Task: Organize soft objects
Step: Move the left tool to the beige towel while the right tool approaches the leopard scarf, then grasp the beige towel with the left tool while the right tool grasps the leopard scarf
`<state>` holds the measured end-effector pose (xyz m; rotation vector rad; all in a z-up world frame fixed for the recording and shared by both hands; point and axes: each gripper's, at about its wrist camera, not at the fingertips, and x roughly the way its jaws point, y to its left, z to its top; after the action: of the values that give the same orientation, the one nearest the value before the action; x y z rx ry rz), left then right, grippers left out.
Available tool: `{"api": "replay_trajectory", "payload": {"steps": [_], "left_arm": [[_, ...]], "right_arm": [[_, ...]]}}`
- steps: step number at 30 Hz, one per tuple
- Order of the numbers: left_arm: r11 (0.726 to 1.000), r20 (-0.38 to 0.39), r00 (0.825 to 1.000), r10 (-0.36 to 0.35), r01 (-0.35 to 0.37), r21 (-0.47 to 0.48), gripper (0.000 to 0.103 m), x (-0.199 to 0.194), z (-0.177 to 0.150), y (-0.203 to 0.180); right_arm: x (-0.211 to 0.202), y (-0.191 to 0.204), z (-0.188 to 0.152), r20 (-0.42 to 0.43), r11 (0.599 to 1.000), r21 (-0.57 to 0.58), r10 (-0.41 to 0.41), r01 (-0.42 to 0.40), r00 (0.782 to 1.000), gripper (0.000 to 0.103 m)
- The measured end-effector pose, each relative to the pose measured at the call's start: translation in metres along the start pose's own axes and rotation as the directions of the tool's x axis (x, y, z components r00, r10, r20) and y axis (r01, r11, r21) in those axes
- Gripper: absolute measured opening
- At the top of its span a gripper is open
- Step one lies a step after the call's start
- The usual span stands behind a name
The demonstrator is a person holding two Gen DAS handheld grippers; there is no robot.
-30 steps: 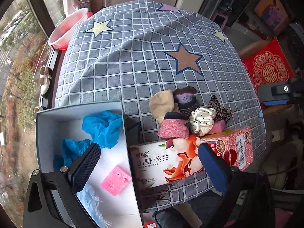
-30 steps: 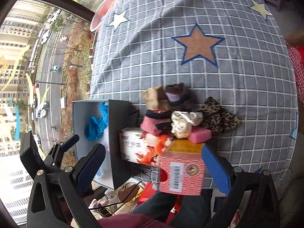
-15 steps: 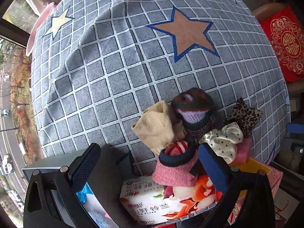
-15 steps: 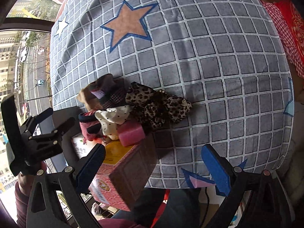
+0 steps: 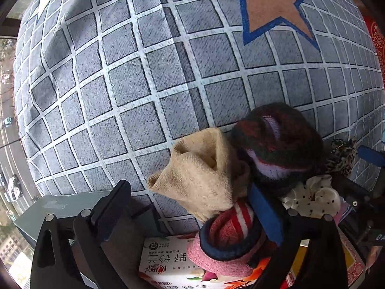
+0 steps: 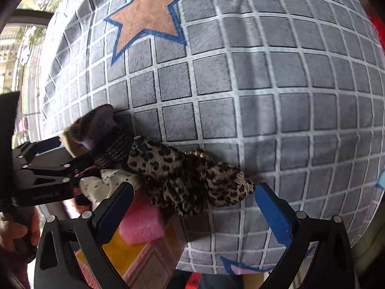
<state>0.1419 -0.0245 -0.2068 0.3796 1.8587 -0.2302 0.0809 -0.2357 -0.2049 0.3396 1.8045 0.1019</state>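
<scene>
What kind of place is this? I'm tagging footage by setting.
Probably a home, several floors up: a grey checked star-print tablecloth, a jumble of socks and a leopard-print scrunchie, and a street with cars far below the window.

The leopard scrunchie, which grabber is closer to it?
Right. The right gripper straddles the leopard scrunchie, open; the left gripper is off to its left, around the beige sock.

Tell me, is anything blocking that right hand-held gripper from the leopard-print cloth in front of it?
Nothing visible blocks it. The right hand-held gripper is open with the leopard-print cloth lying straight ahead between its fingers. A pink sponge and a white dotted scrunchie press against the cloth's left side, so they may get nudged.
</scene>
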Motion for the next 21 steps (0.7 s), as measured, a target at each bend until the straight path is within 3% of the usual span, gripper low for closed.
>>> {"api": "replay_trajectory", "payload": {"steps": [4,7,12,15,17,21], "left_arm": [[1.000,-0.022,1.000,0.010,-0.010,0.014,0.097,0.010,0.001,-0.007],[0.999,-0.032,0.999,0.021,-0.020,0.035,0.095,0.019,0.003,-0.021],[1.000,0.000,1.000,-0.005,0.005,0.027,0.087,0.020,0.004,-0.039],[0.999,0.063,0.998,0.021,-0.019,-0.037,0.086,0.013,0.009,-0.031],[0.996,0.062,0.998,-0.018,0.023,-0.086,0.086,0.015,0.011,-0.024],[0.992,0.043,0.997,-0.064,0.068,-0.102,0.087,0.021,0.009,-0.020]], "right_arm": [[0.021,0.006,0.003,-0.022,0.991,-0.073,-0.114,0.112,0.993,0.102],[0.027,0.003,-0.001,-0.028,0.990,-0.094,-0.111,0.108,0.993,0.101],[0.033,0.012,-0.009,0.052,0.947,-0.213,-0.236,0.241,0.970,0.101],[0.018,-0.008,-0.003,0.134,0.928,-0.153,-0.321,0.339,0.938,0.101],[0.008,-0.033,0.006,0.139,0.936,-0.069,-0.334,0.346,0.932,0.101],[-0.011,-0.079,0.009,0.117,0.969,0.066,-0.243,0.236,0.963,0.101]]}}
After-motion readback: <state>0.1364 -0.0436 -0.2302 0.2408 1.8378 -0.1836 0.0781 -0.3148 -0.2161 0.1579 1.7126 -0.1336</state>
